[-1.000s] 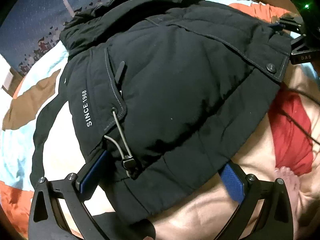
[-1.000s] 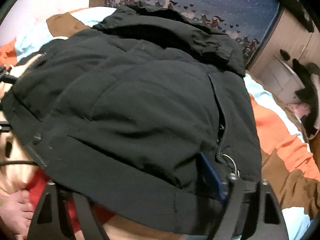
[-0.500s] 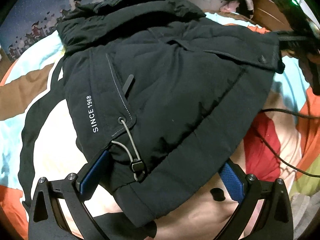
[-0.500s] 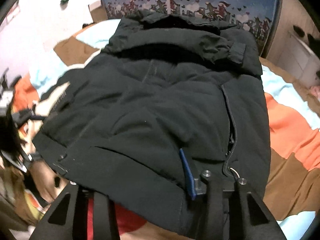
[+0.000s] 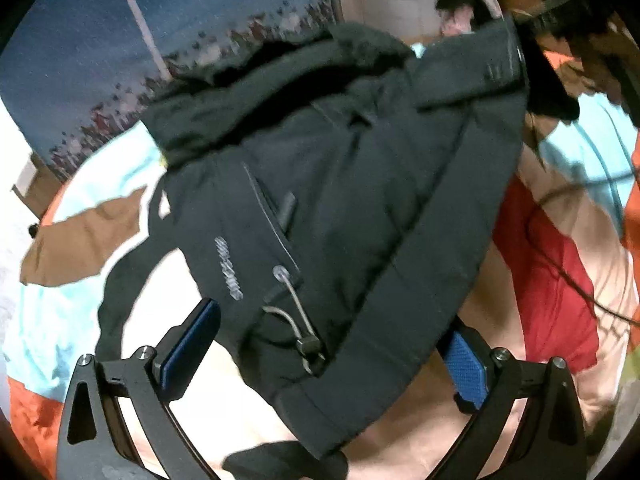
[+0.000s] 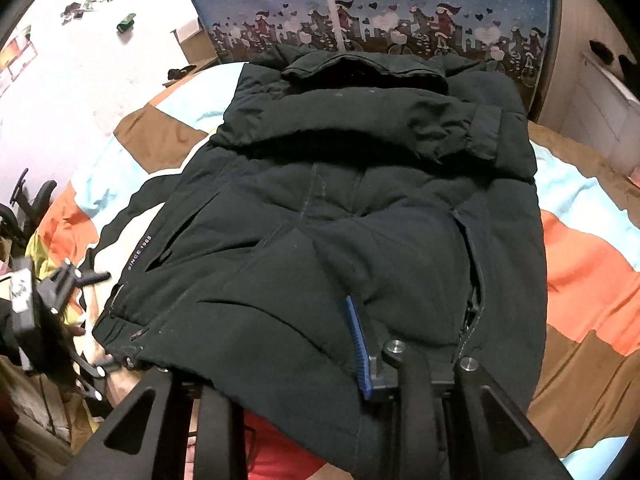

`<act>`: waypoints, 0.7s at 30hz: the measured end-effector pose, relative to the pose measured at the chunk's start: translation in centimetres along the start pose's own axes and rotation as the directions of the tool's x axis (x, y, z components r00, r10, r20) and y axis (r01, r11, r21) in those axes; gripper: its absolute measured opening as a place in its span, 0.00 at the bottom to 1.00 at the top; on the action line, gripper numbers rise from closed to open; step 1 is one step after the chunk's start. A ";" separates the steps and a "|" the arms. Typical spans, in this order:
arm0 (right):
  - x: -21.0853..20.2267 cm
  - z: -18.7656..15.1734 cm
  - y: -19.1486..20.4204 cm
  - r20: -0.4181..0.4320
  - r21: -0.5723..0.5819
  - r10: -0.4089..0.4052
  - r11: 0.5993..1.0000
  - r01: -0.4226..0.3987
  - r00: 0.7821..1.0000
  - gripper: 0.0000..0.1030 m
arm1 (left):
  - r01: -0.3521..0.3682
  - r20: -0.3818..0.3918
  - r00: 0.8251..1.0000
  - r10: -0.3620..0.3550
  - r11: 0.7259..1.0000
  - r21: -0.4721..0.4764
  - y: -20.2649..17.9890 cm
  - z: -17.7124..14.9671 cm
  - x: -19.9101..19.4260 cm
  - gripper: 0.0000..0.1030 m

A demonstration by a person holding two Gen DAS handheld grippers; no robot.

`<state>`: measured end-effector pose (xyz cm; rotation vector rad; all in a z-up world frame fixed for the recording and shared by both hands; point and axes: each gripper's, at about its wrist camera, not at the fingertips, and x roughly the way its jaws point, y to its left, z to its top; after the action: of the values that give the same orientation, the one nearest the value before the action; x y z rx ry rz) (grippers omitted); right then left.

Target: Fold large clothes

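Observation:
A large black padded jacket (image 6: 360, 208) lies on the bed with its collar towards the headboard and one sleeve (image 6: 440, 128) folded across the chest. It also shows in the left wrist view (image 5: 360, 208), with its drawcord toggle (image 5: 308, 346) at the hem. My left gripper (image 5: 332, 354) is open, its blue pads either side of the lifted hem. My right gripper (image 6: 288, 360) is closed on the hem; one blue pad (image 6: 358, 348) shows, the other finger is under the cloth. The left gripper also shows in the right wrist view (image 6: 60, 292).
The bed is covered by a patchwork quilt (image 6: 580, 264) in orange, brown, light blue and cream. A dark blue patterned headboard (image 6: 400, 12) stands behind the jacket. A black cable (image 5: 568, 272) runs over the red patch at the right. A wall is at the left.
The jacket's hem has risen and moved towards the collar with both grippers. The right wrist view now looks down on the whole jacket from higher up.

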<state>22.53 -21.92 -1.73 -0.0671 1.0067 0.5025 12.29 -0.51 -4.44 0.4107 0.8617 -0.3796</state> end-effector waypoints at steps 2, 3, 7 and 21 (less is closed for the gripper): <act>-0.3 -0.6 0.2 0.019 -0.011 -0.015 1.000 0.015 1.000 0.26 | 0.004 0.026 1.000 -0.005 1.000 0.017 0.4 0.4 -0.5 0.67; -0.4 -1.0 0.3 0.031 -0.020 -0.025 0.999 0.025 0.999 0.24 | 0.013 0.040 0.999 -0.014 0.999 0.032 0.3 0.4 -0.9 0.48; -0.5 -2.3 1.1 0.046 -0.059 -0.058 0.996 0.060 0.997 0.19 | 0.071 0.034 0.997 -0.074 0.994 0.089 0.0 0.7 -1.2 0.15; -3.5 -7.7 3.9 -0.017 -0.193 -0.033 0.981 0.029 0.999 0.09 | 0.176 0.003 0.984 -0.179 0.974 0.140 1.8 0.8 -6.3 0.04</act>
<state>13.20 -21.96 -2.37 -0.2610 0.9734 0.5703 9.91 1.58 1.29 0.4602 0.8622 -0.6099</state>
